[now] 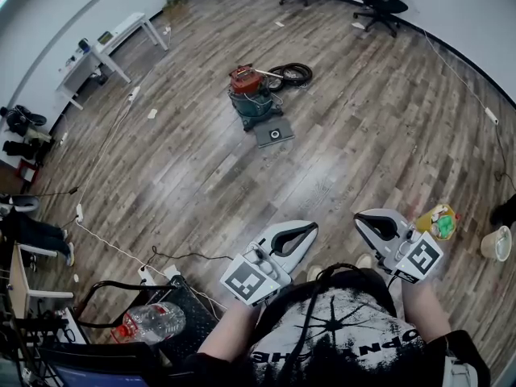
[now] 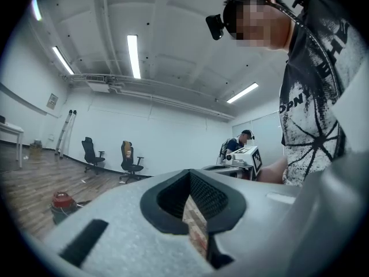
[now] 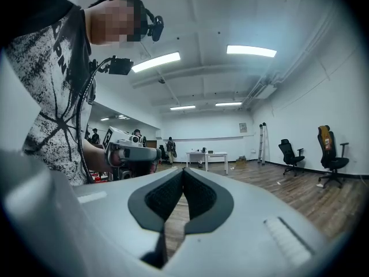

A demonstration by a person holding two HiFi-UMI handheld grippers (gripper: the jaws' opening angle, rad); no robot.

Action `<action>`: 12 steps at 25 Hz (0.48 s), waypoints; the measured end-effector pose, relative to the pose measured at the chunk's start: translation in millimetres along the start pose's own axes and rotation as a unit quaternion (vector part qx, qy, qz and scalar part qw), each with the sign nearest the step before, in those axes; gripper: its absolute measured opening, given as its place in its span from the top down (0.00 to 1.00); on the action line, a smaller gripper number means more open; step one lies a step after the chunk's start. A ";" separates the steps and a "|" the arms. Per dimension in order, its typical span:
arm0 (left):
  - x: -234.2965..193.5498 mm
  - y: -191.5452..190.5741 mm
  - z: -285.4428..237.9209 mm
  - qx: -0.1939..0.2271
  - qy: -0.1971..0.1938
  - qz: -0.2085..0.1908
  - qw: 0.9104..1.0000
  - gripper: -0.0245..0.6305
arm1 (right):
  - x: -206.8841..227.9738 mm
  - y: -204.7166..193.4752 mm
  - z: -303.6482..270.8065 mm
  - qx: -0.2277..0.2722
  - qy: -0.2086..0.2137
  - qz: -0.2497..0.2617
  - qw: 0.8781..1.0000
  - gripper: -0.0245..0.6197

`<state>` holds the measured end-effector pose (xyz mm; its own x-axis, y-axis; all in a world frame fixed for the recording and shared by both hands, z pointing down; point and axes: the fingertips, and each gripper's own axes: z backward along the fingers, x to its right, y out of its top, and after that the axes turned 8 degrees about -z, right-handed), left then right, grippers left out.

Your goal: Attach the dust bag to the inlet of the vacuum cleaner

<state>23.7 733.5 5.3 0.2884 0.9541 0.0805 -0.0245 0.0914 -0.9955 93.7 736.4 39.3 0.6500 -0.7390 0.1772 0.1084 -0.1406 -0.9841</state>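
Far across the wooden floor stands the vacuum cleaner, a teal drum with a red top, with its black hose coiled behind it. The dust bag, a flat grey piece with a round hole, lies on the floor just in front of it. My left gripper and right gripper are held side by side close to my body, both shut and holding nothing. The left gripper view shows its closed jaws and the vacuum cleaner small at lower left. The right gripper points across the room.
Two office chairs stand at the far wall and a white table at the far left. A plastic bottle lies on a black stand at my left. A white cable crosses the floor. A pale bucket sits at the right.
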 end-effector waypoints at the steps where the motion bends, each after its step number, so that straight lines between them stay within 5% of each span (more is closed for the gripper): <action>1: -0.7 1.8 -1.0 0.005 0.000 -0.002 1.000 0.96 | 0.5 0.2 0.0 0.000 -0.001 0.000 1.000 0.95; 12: -3.2 -16.1 2.3 -0.013 -0.009 0.017 1.000 0.96 | 0.4 -2.9 -4.9 -0.011 -0.012 0.011 1.000 0.95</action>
<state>21.0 729.6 21.1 0.2706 0.9616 0.0464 -0.0087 0.0507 -0.9987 90.0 733.3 42.3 0.6696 -0.7265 0.1543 0.0777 -0.1381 -0.9874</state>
